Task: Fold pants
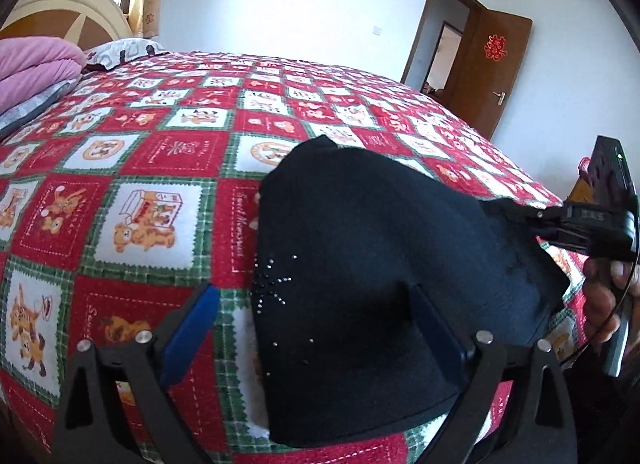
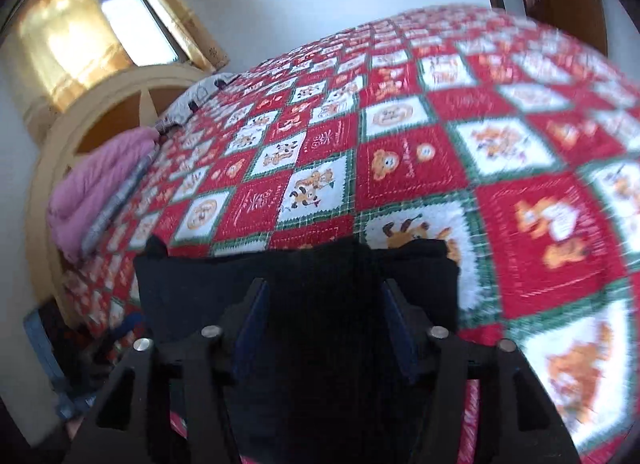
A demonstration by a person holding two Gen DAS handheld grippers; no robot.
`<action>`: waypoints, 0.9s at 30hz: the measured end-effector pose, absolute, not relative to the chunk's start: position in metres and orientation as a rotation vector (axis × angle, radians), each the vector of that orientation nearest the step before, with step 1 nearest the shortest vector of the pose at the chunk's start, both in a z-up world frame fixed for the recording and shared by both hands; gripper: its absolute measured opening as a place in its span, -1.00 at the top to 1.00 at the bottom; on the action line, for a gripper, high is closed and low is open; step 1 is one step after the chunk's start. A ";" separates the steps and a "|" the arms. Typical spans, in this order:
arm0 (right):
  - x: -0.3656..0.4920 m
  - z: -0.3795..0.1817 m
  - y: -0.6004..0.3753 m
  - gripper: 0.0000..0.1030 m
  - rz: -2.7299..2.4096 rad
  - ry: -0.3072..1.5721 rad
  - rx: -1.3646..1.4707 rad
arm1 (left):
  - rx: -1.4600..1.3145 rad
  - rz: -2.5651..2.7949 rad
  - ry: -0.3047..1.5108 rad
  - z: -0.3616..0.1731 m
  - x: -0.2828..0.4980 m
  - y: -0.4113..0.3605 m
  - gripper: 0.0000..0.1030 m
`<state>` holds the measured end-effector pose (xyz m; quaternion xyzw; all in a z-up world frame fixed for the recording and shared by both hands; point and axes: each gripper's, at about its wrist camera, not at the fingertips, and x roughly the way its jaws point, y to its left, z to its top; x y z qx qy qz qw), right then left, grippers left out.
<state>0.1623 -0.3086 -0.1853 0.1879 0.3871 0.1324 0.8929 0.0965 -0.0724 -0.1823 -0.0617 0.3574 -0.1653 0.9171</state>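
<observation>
Black pants (image 1: 360, 244), folded into a thick dark pad with small shiny studs, lie on the red, white and green checked bedspread (image 1: 160, 152). My left gripper (image 1: 314, 296) hovers wide open at their near left edge, one blue pad (image 1: 192, 332) over the bedspread and the other over the black cloth, gripping nothing. My right gripper (image 1: 516, 216) comes in from the right, pinching the pants' far right corner, which is pulled up. In the right wrist view the black pants (image 2: 320, 304) fill the gap of the right gripper (image 2: 325, 286), which is shut on them.
A pink quilt (image 1: 36, 64) and a patterned pillow (image 1: 120, 52) lie by the headboard at the far left. A brown door (image 1: 488, 72) stands open in the white wall beyond the bed. A person's hand (image 1: 600, 304) holds the right gripper at the bed's right edge.
</observation>
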 end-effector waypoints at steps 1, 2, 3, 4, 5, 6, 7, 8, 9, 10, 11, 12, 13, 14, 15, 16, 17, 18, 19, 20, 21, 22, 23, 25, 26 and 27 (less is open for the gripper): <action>0.163 -0.187 -0.310 0.75 0.280 0.805 0.408 | -0.123 -0.341 0.736 -0.183 0.097 -0.073 -0.92; 0.161 -0.188 -0.313 0.80 0.283 0.801 0.429 | -0.121 -0.342 0.737 -0.183 0.098 -0.073 -0.92; 0.153 -0.185 -0.316 0.81 0.284 0.777 0.439 | -0.126 -0.344 0.737 -0.183 0.098 -0.073 -0.92; 0.146 -0.181 -0.318 0.82 0.272 0.751 0.428 | -0.131 -0.346 0.737 -0.183 0.098 -0.072 -0.92; 0.139 -0.175 -0.319 0.82 0.248 0.724 0.408 | -0.133 -0.346 0.734 -0.181 0.098 -0.072 -0.92; 0.134 -0.171 -0.321 0.82 0.230 0.702 0.395 | -0.126 -0.342 0.728 -0.179 0.097 -0.074 -0.92; 0.130 -0.168 -0.322 0.82 0.207 0.681 0.383 | -0.108 -0.346 0.714 -0.174 0.097 -0.077 -0.92; 0.128 -0.166 -0.323 0.82 0.174 0.662 0.364 | -0.094 -0.350 0.703 -0.171 0.096 -0.080 -0.92; 0.130 -0.167 -0.324 0.82 0.141 0.653 0.337 | -0.061 -0.357 0.673 -0.162 0.097 -0.087 -0.92; 0.136 -0.172 -0.323 0.82 0.128 0.667 0.317 | -0.035 -0.367 0.654 -0.154 0.098 -0.093 -0.92; 0.142 -0.177 -0.324 0.82 0.125 0.681 0.311 | -0.005 -0.378 0.640 -0.147 0.101 -0.100 -0.93; 0.148 -0.186 -0.323 0.81 0.114 0.696 0.309 | 0.021 -0.385 0.632 -0.143 0.105 -0.106 -0.99; 0.152 -0.189 -0.322 0.81 0.110 0.699 0.307 | 0.051 -0.390 0.629 -0.140 0.110 -0.111 -1.00; 0.155 -0.191 -0.320 0.80 0.108 0.699 0.292 | 0.120 -0.376 0.640 -0.141 0.122 -0.122 -1.00; 0.156 -0.189 -0.317 0.80 0.105 0.694 0.263 | 0.170 -0.335 0.651 -0.143 0.131 -0.128 -1.00; 0.155 -0.189 -0.317 0.80 0.105 0.691 0.256 | 0.208 -0.286 0.662 -0.146 0.140 -0.129 -1.00; 0.154 -0.188 -0.318 0.80 0.106 0.692 0.255 | 0.224 -0.269 0.685 -0.151 0.153 -0.131 -1.00; 0.153 -0.190 -0.320 0.80 0.108 0.699 0.256 | 0.218 -0.264 0.729 -0.156 0.169 -0.129 -1.00; 0.153 -0.191 -0.321 0.80 0.112 0.703 0.258 | 0.210 -0.257 0.762 -0.161 0.179 -0.127 -1.00; 0.153 -0.193 -0.322 0.80 0.116 0.708 0.256 | 0.205 -0.264 0.787 -0.165 0.184 -0.127 -1.00; 0.154 -0.195 -0.321 0.80 0.117 0.713 0.249 | 0.189 -0.279 0.822 -0.172 0.192 -0.126 -1.00; 0.154 -0.195 -0.320 0.80 0.117 0.714 0.243 | 0.159 -0.282 0.826 -0.174 0.194 -0.124 -1.00; 0.155 -0.195 -0.320 0.80 0.115 0.714 0.243 | 0.133 -0.285 0.831 -0.175 0.193 -0.121 -1.00; 0.155 -0.195 -0.318 0.77 0.115 0.716 0.237 | 0.108 -0.298 0.825 -0.175 0.186 -0.118 -1.00; 0.153 -0.194 -0.318 0.73 0.121 0.715 0.233 | 0.098 -0.308 0.823 -0.173 0.181 -0.117 -1.00; 0.151 -0.193 -0.319 0.69 0.123 0.713 0.235 | 0.071 -0.329 0.821 -0.169 0.173 -0.109 -1.00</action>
